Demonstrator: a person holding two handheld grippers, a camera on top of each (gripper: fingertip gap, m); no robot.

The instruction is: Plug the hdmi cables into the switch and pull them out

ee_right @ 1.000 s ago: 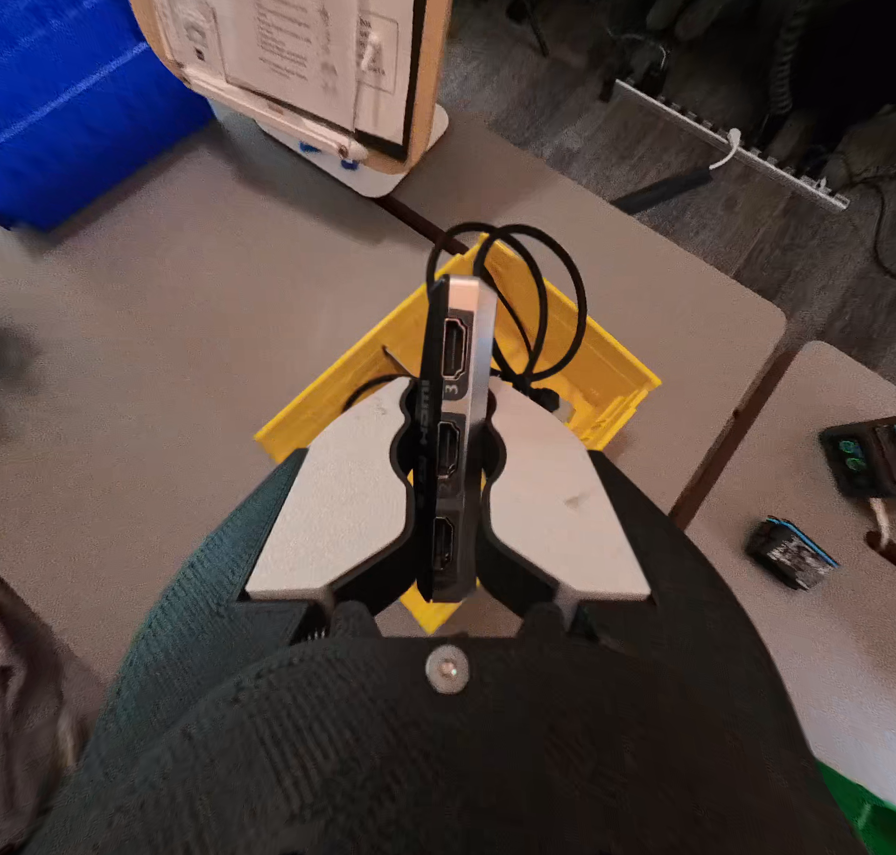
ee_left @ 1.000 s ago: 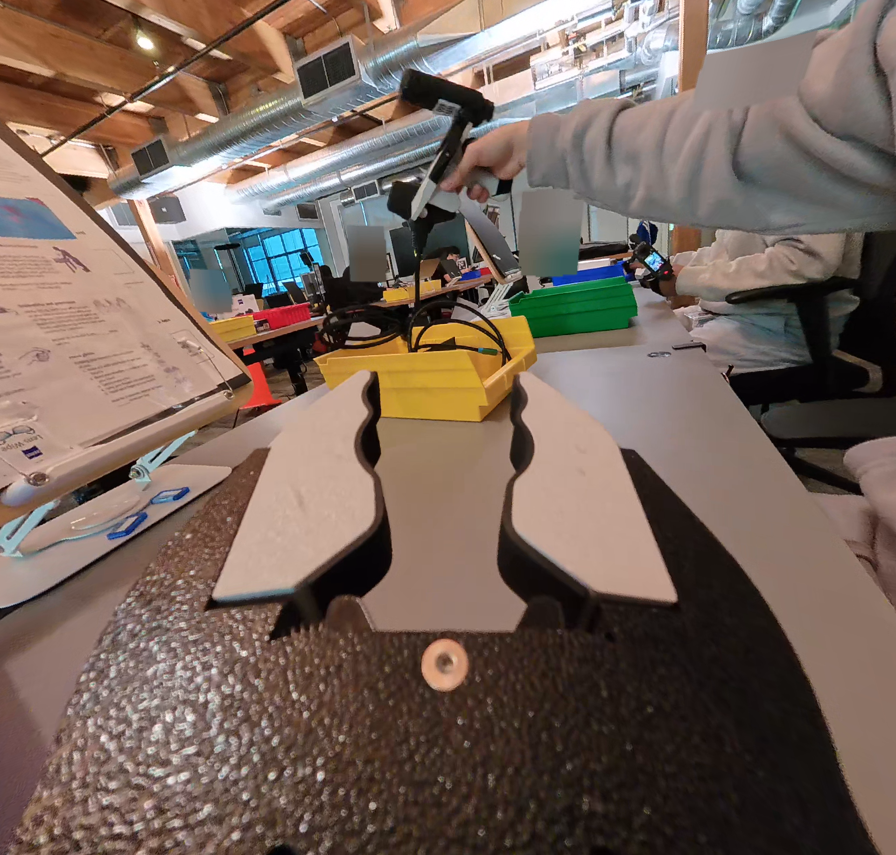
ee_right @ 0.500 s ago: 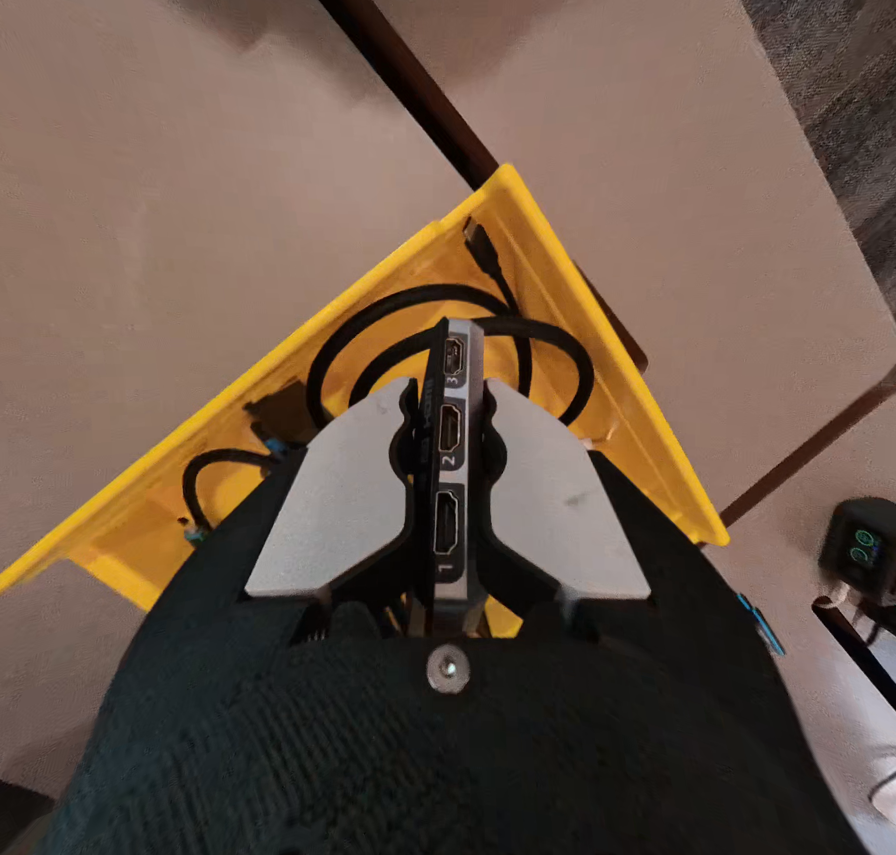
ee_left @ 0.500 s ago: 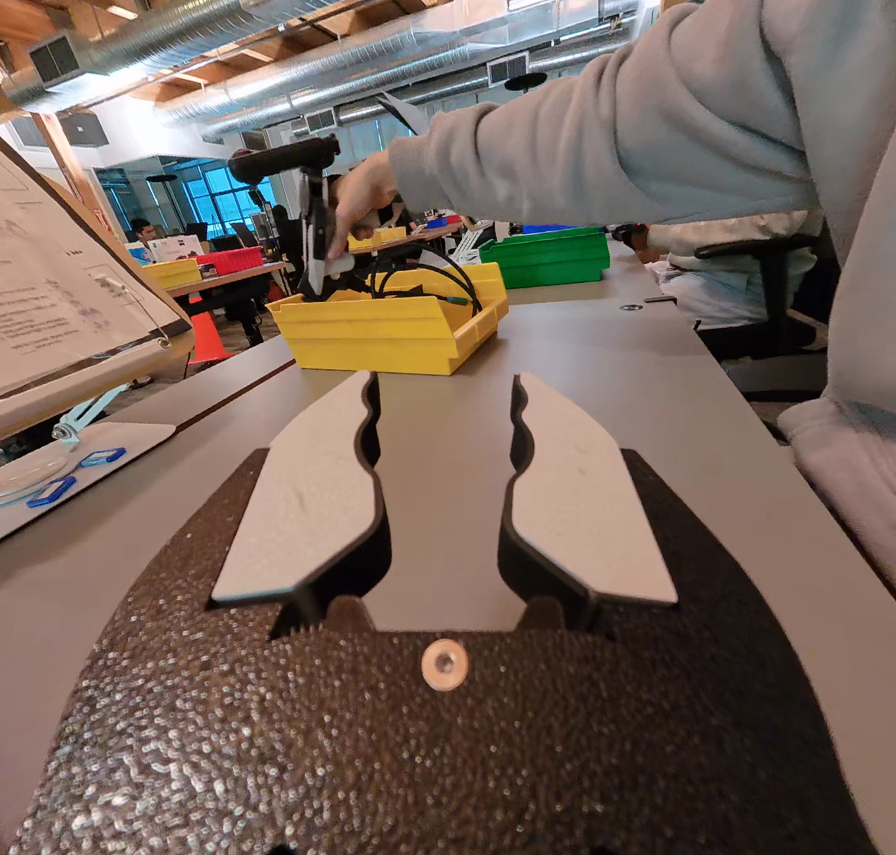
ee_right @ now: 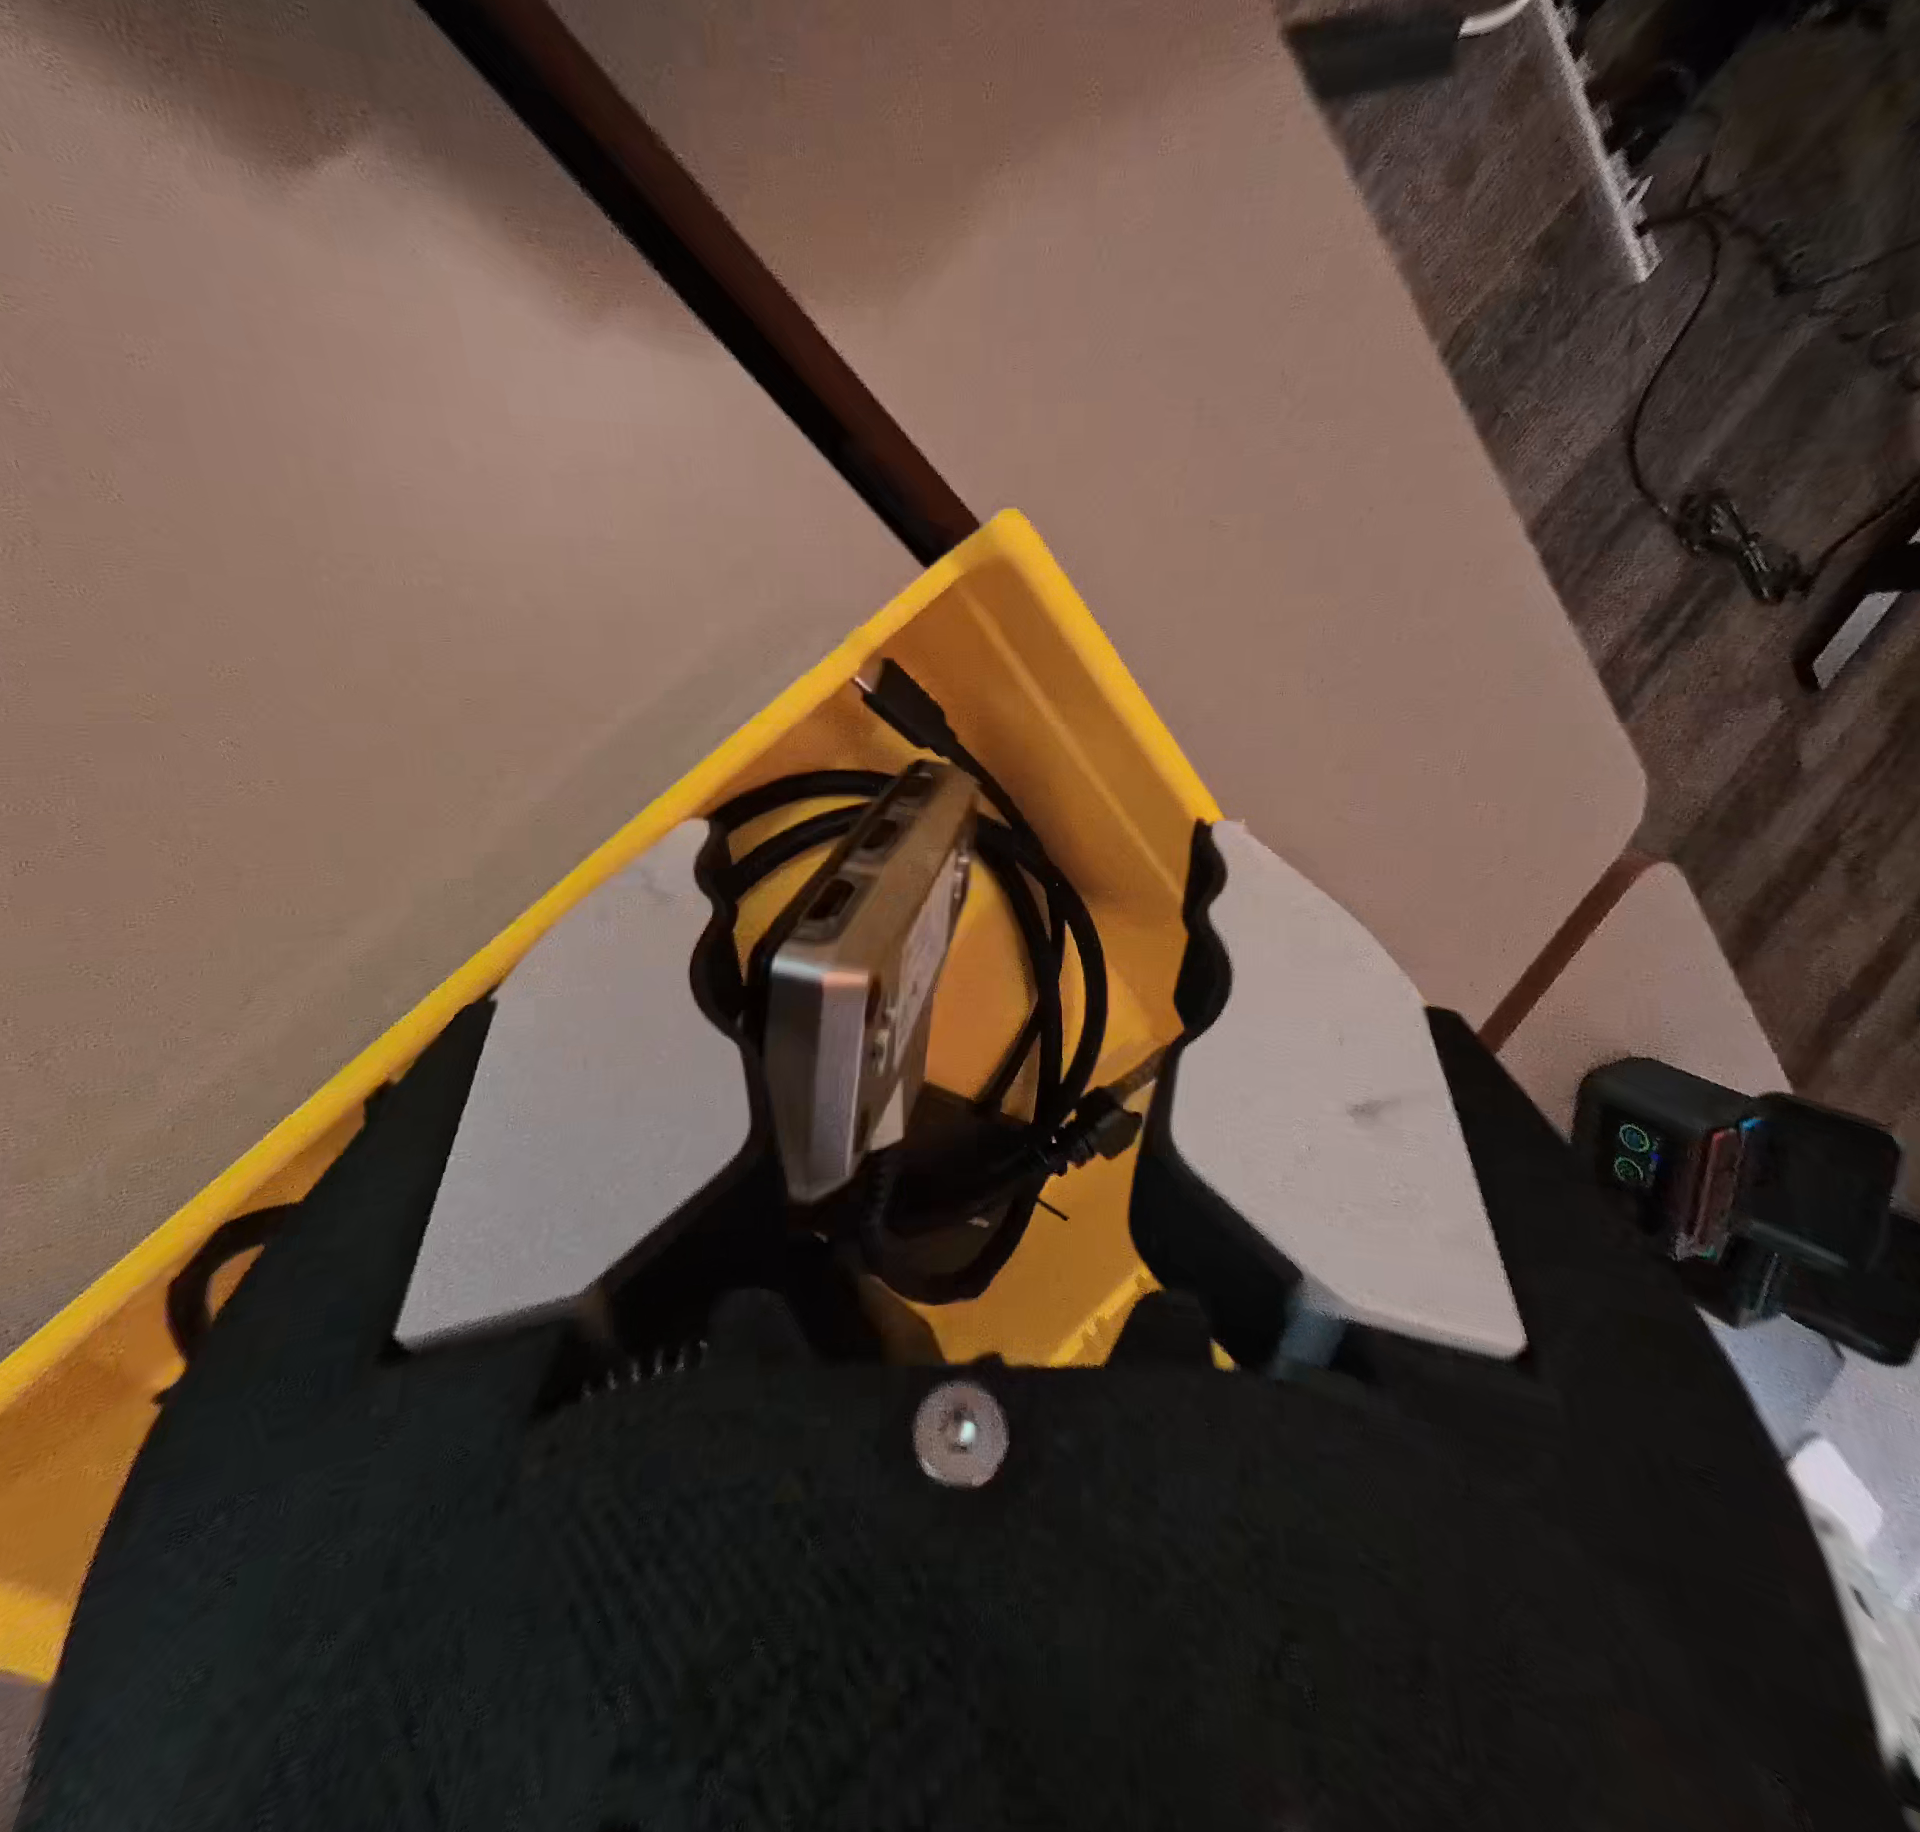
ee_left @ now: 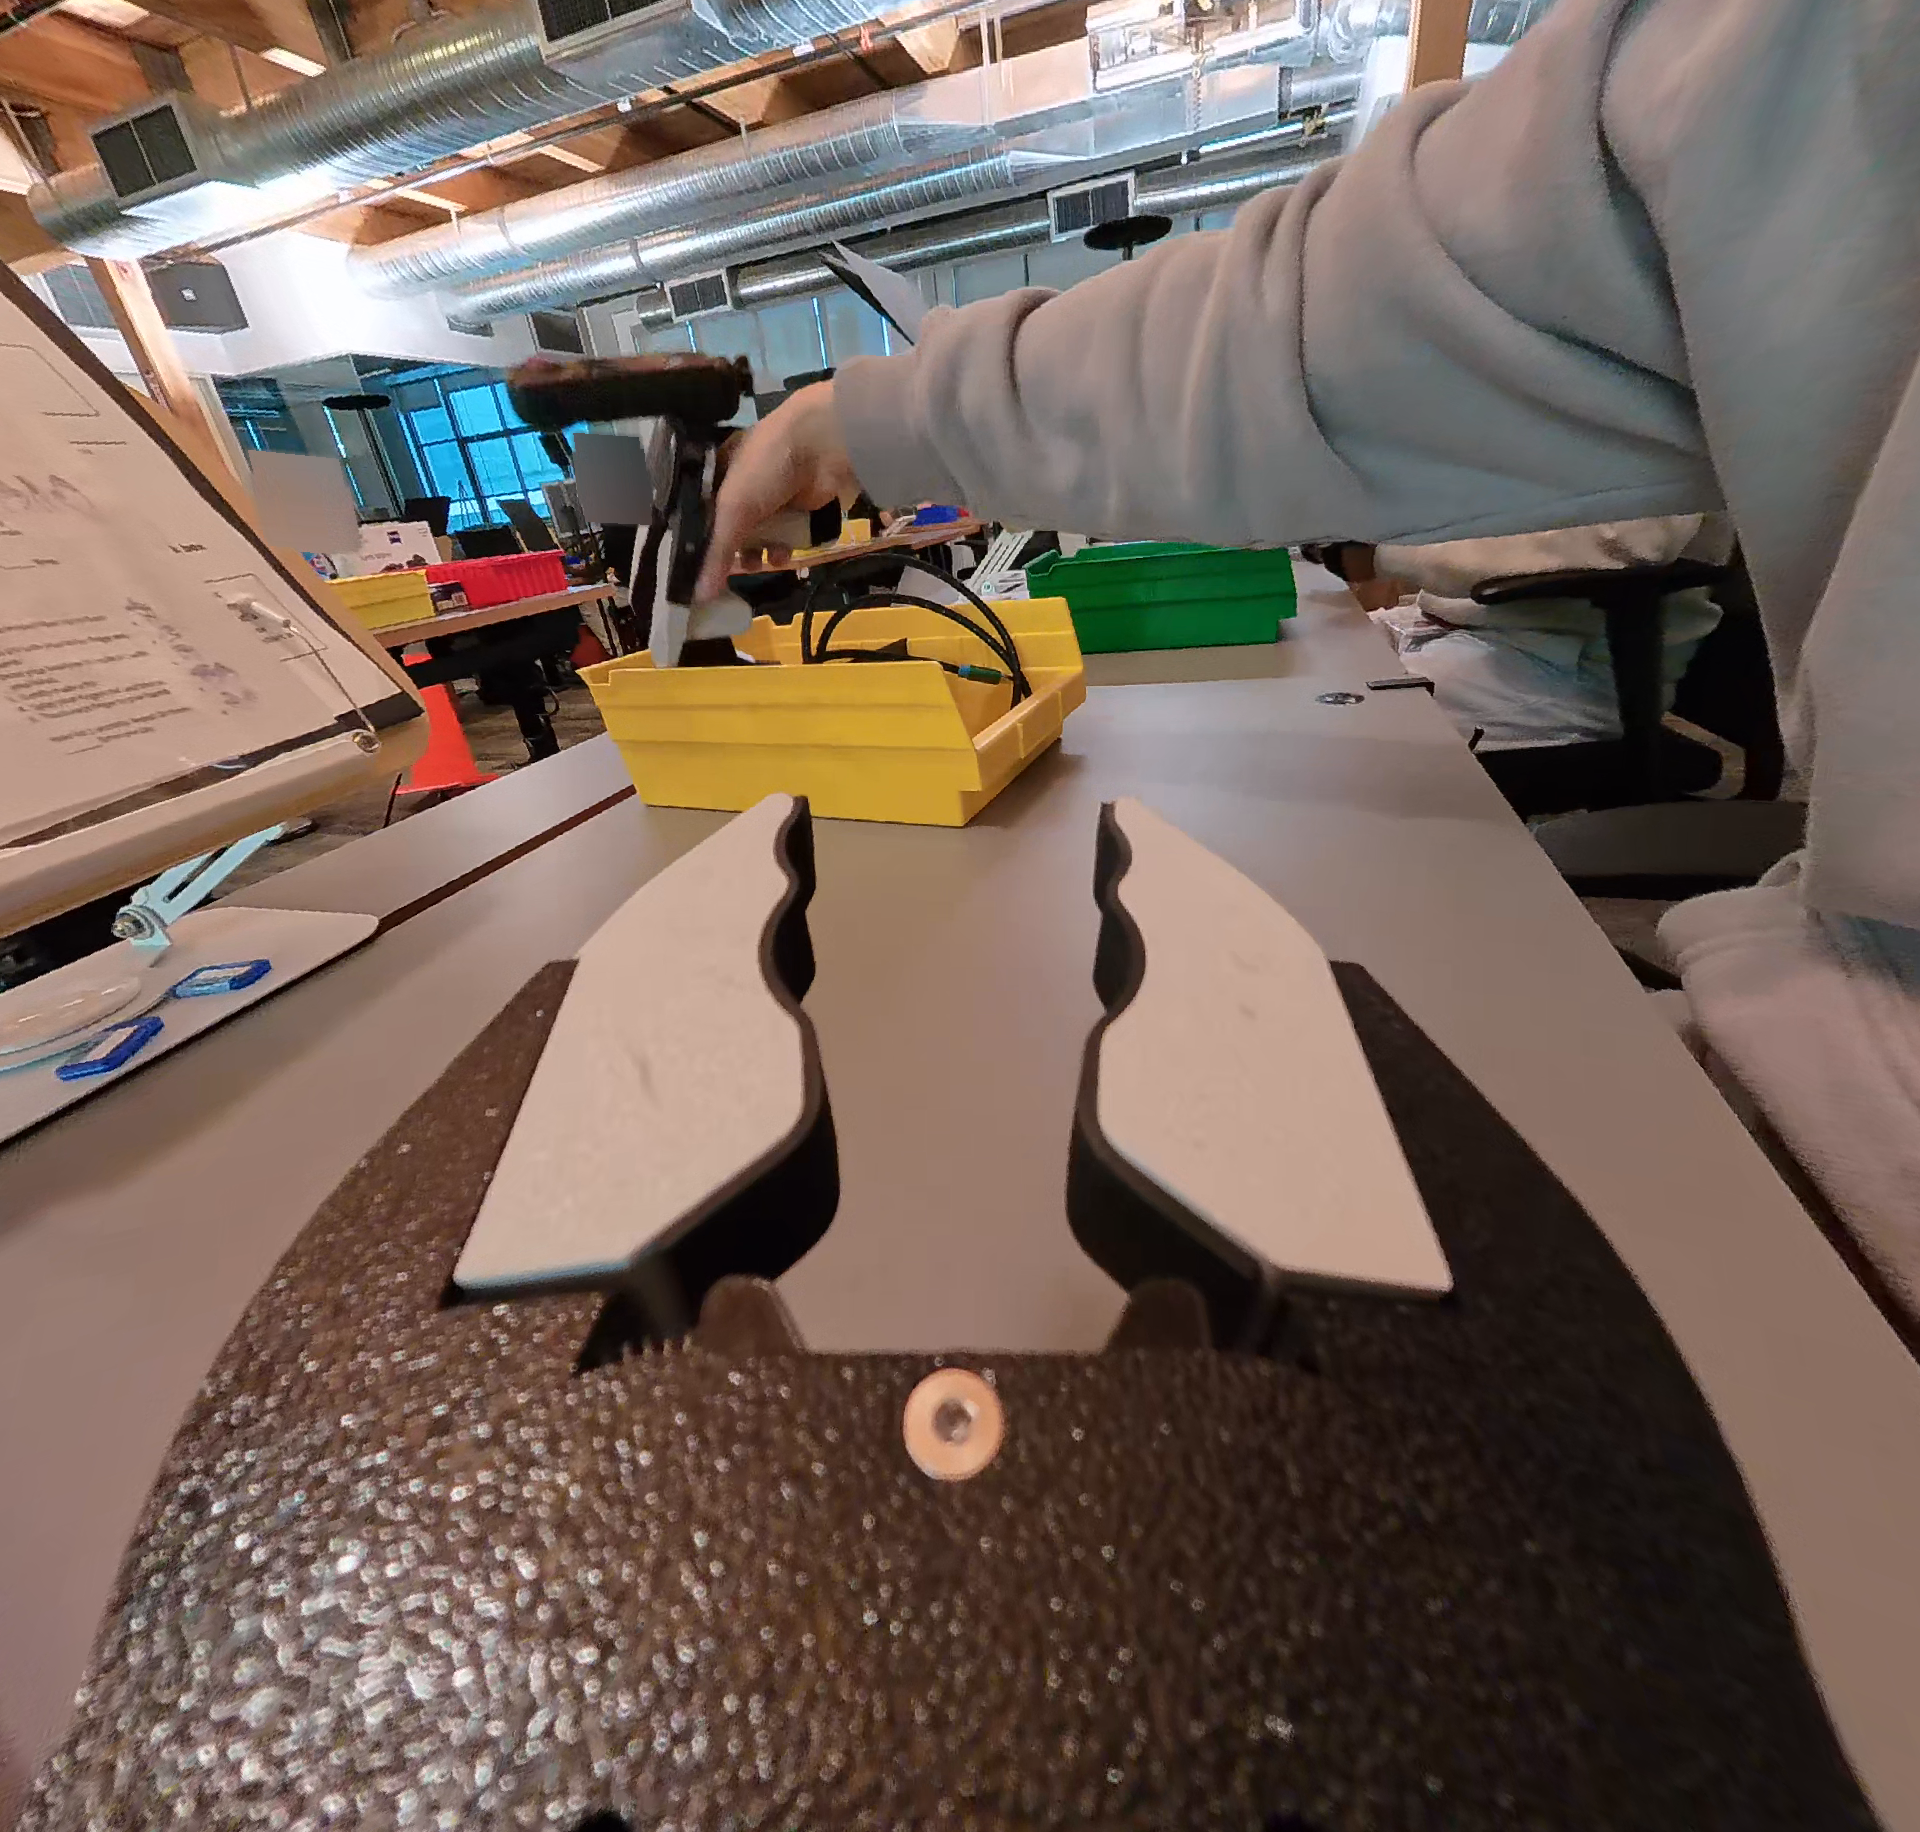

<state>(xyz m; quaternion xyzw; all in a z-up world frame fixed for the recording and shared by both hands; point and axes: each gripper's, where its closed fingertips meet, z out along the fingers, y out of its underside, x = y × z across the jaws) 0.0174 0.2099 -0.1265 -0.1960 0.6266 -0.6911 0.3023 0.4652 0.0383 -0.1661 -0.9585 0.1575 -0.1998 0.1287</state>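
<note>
Left wrist view: table (ee_left: 1299,847) w/ yellow bin (ee_left: 831,743) at its far end; my left gripper (ee_left: 951,826) sits low on the near side of the bin, jaws wide apart, nothing in them, idle I'd say. Right gripper (ee_right: 951,847) hangs over the bin, jaws spread, gripping nothing. Switch (ee_right: 873,982) lies tilted inside the bin on the coiled hdmi cables (ee_right: 1060,951), unplugged, prob parked there for storage.

Daylight from the far windows (ee_left: 457,442) is brightening the left wrist view, its edges bending, while the right wrist view is looking dim, warm-tinted and motion-blurred around the yellow bin (ee_right: 1049,660).
</note>
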